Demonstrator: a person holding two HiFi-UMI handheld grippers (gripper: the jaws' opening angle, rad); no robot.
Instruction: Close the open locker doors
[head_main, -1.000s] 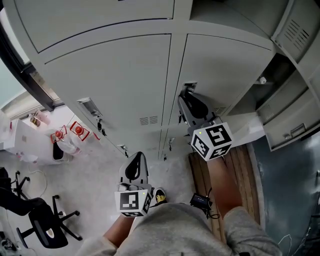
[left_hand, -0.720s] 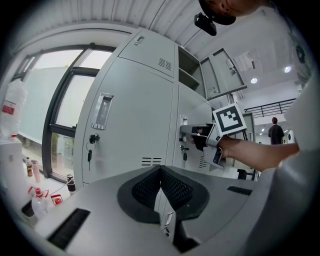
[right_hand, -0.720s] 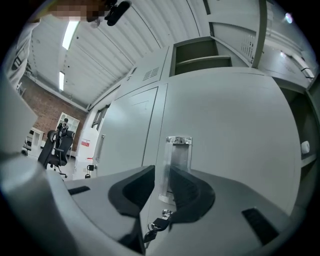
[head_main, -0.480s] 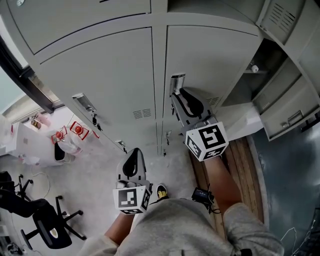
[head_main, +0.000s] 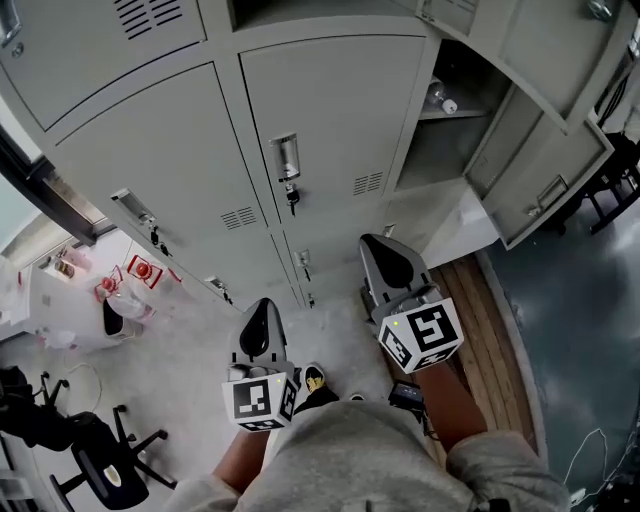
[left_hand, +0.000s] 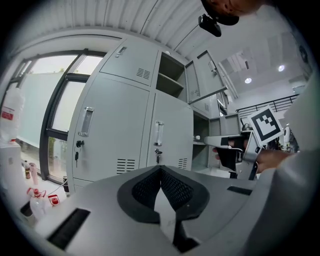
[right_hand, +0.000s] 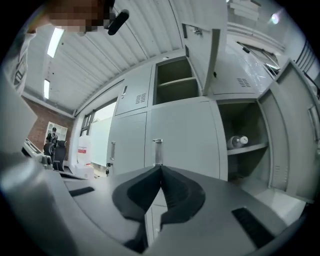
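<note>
A bank of grey lockers fills the head view. The middle door (head_main: 330, 130) is closed, with a handle and key (head_main: 287, 165). To its right a locker stands open (head_main: 445, 140), its door (head_main: 540, 190) swung out to the right and a bottle (head_main: 441, 98) on its shelf. In the right gripper view that open locker (right_hand: 245, 145) shows again, and an upper locker (right_hand: 175, 82) is open too, with its door (right_hand: 202, 45) ajar. My right gripper (head_main: 385, 255) is shut on nothing, drawn back from the closed door. My left gripper (head_main: 262, 312) hangs lower left, shut and empty.
A wooden board (head_main: 490, 330) lies on the floor below the open locker. Plastic containers with red labels (head_main: 125, 285) stand on the floor at the left, by a window frame (head_main: 45, 190). A black office chair (head_main: 90, 455) is at the lower left.
My right gripper has pulled back and down from the middle door's handle. The view has swung right, bringing the open locker and its door further into sight. The left gripper has hardly moved.
</note>
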